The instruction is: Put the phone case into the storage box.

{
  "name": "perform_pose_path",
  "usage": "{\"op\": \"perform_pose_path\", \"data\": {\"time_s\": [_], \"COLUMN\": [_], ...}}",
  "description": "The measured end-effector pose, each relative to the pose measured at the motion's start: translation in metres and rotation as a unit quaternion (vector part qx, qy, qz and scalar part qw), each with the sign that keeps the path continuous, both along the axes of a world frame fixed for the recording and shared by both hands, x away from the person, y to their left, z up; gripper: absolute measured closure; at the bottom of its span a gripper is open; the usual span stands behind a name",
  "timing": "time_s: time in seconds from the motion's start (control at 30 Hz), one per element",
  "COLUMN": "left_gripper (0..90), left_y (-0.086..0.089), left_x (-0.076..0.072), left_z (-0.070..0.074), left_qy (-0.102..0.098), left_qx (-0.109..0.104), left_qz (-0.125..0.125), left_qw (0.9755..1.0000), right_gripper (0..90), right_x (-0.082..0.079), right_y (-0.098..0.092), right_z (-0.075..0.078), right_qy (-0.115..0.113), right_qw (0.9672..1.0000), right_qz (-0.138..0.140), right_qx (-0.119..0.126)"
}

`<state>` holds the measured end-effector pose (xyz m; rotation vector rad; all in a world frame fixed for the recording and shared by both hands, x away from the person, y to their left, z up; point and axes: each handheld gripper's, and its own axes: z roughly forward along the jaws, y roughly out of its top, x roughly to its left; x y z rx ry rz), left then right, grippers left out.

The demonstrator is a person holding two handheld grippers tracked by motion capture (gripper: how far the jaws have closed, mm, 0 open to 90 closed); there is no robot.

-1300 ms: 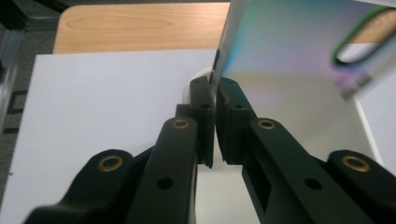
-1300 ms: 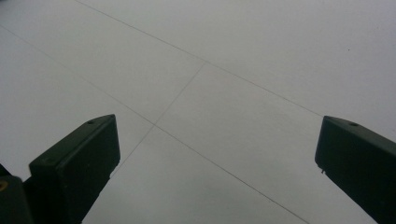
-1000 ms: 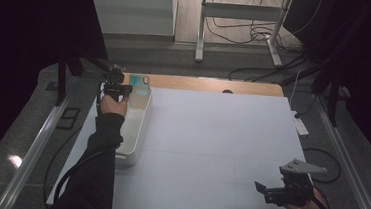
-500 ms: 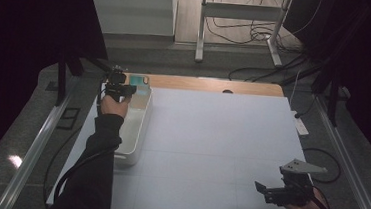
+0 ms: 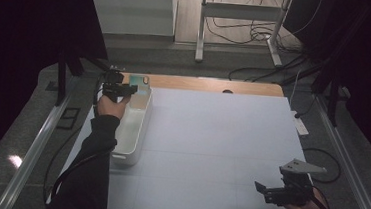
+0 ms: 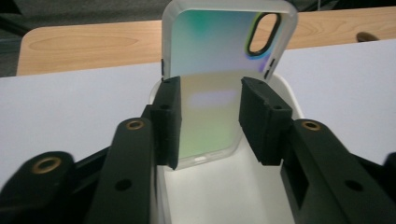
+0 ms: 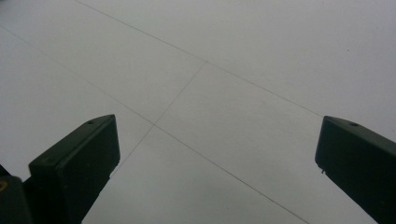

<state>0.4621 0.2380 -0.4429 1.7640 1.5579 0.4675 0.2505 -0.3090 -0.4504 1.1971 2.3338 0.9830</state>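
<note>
At the lower right of the high view the right gripper (image 5: pixel 287 189) idles over the bare table (image 5: pixel 221 137), jaws spread wide with nothing between them. Up at the upper left, the left gripper (image 5: pixel 124 90) hangs over the far end of the bin (image 5: pixel 139 131). Its own view looks along the jaws at the case (image 6: pixel 224 70), an iridescent phone case that stands tilted against the bin's far wall, camera cutout at the top right of the frame. The jaws have just been opening; the case lies between them, with a clear gap at the right pad (image 6: pixel 261 119), while the left pad (image 6: pixel 168 121) looks to be at or near its edge, so the grip seems released. To finish the drop well, I'd open fully, then back straight out along the jaw line, so neither pad catches the case's rim and drags it back up out of the bin.
</note>
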Motion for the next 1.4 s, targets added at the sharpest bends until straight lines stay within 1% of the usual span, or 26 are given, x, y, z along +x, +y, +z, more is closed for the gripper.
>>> {"op": "perform_pose_path", "data": {"time_s": [0.2, 0.23, 0.33, 0.37, 0.4, 0.43, 0.5, 0.53, 0.57, 0.6, 0.63, 0.7, 0.8, 0.87, 0.9, 0.93, 1.07, 1.2, 1.3, 1.4], "left_gripper": [49.6, 47.8, 42.1, 41.0, 39.0, 35.7, 30.1, 27.6, 24.1, 22.4, 21.5, 17.6, 14.5, 12.7, 12.0, 10.7, 7.9, 5.0, 3.9, 3.2], "left_y": [0.001, 0.002, 0.002, 0.003, 0.004, 0.005, 0.005, 0.006, 0.006, 0.006, 0.006, 0.005, 0.006, 0.008, 0.008, 0.009, 0.011, 0.011, 0.009, 0.009], "left_x": [-0.004, -0.004, -0.006, -0.007, -0.008, -0.009, -0.01, -0.01, -0.01, -0.01, -0.01, -0.013, -0.016, -0.019, -0.019, -0.021, -0.028, -0.034, -0.042, -0.046], "left_z": [0.0, 0.0, 0.0, 0.0, 0.0, 0.0, 0.0, 0.0, 0.0, 0.0, 0.0, 0.0, 0.002, 0.004, 0.004, 0.006, 0.01, 0.013, 0.016, 0.017], "left_qy": [-0.001, -0.003, -0.007, -0.008, -0.01, -0.01, -0.009, -0.009, -0.003, -0.001, -0.001, 0.002, 0.0, -0.003, -0.003, -0.007, -0.013, -0.018, -0.022, -0.025], "left_qx": [-0.006, 0.001, -0.007, -0.005, -0.006, -0.013, -0.014, -0.018, -0.023, -0.017, -0.017, -0.013, -0.012, -0.018, -0.018, -0.023, -0.027, -0.022, -0.022, -0.021], "left_qz": [-0.02, -0.025, -0.031, -0.033, -0.036, -0.04, -0.041, -0.051, -0.057, -0.061, -0.061, -0.069, -0.075, -0.079, -0.079, -0.084, -0.091, -0.101, -0.115, -0.12], "left_qw": [0.9998, 0.9997, 0.9995, 0.9994, 0.9993, 0.9991, 0.999, 0.9985, 0.9981, 0.998, 0.998, 0.9975, 0.9971, 0.9967, 0.9967, 0.9962, 0.9954, 0.9945, 0.9929, 0.9923], "right_gripper": [0.0, 0.0, 0.0, 0.0, 0.0, 0.0, 0.0, 0.0, 0.0, 0.0, 0.0, 0.0, 0.0, 0.0, 0.0, 0.0, 0.0, 0.0, 0.0, 0.0], "right_x": [0.0, 0.0, 0.001, 0.001, 0.001, 0.001, 0.002, 0.002, 0.002, 0.002, 0.002, 0.002, 0.003, 0.003, 0.003, 0.003, 0.002, 0.002, 0.002, 0.002], "right_y": [0.0, 0.0, 0.0, 0.0, 0.0, 0.0, -0.001, -0.001, -0.001, -0.002, -0.002, -0.001, -0.001, -0.001, -0.001, -0.001, -0.001, -0.001, -0.001, -0.001], "right_z": [0.0, 0.0, 0.0, 0.0, 0.0, 0.0, 0.0, -0.001, -0.001, -0.001, -0.001, -0.001, -0.001, -0.001, -0.001, -0.001, -0.001, -0.001, -0.001, -0.001], "right_qy": [0.001, 0.001, 0.002, 0.002, 0.003, 0.004, 0.007, 0.009, 0.009, 0.009, 0.01, 0.011, 0.011, 0.011, 0.012, 0.012, 0.011, 0.011, 0.009, 0.009], "right_qw": [1.0, 1.0, 1.0, 1.0, 1.0, 1.0, 1.0, 0.9999, 0.9999, 0.9999, 0.9999, 0.9998, 0.9998, 0.9998, 0.9998, 0.9998, 0.9998, 0.9998, 0.9998, 0.9998], "right_qz": [0.0, 0.0, -0.001, -0.001, -0.001, -0.001, -0.005, -0.007, -0.011, -0.013, -0.014, -0.016, -0.017, -0.018, -0.018, -0.016, -0.016, -0.015, -0.015, -0.016], "right_qx": [0.0, 0.0, 0.0, 0.0, 0.0, 0.001, 0.0, 0.001, 0.002, 0.003, 0.003, 0.001, 0.0, 0.0, -0.001, -0.002, -0.001, 0.0, -0.002, -0.001]}}
